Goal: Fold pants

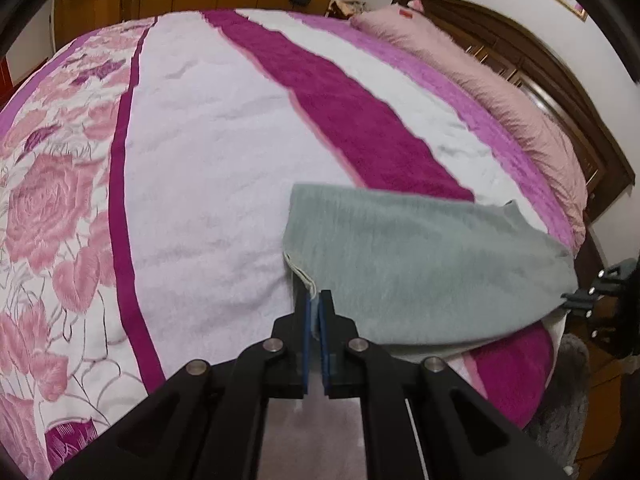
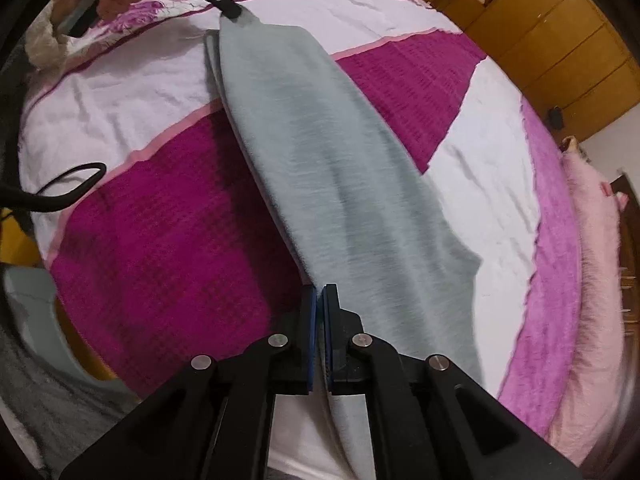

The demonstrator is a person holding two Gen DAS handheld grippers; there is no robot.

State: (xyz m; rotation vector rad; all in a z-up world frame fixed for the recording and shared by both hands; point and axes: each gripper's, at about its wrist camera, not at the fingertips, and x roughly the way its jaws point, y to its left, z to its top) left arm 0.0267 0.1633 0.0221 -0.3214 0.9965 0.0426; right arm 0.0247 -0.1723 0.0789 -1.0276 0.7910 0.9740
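The grey-green pants are stretched between my two grippers, a little above the bed. My left gripper is shut on one end, at a corner with a white drawstring. In the right wrist view the pants run as a long doubled strip away from my right gripper, which is shut on the near end. The left gripper shows at the far end of the strip, clamped on the cloth. The right gripper shows at the right edge of the left wrist view, holding the other end.
The bed cover is white with magenta stripes and pink roses. A pink fluffy pillow lies along the dark wooden headboard. Yellow wardrobes stand beyond the bed. A black cable hangs at the bed's left side.
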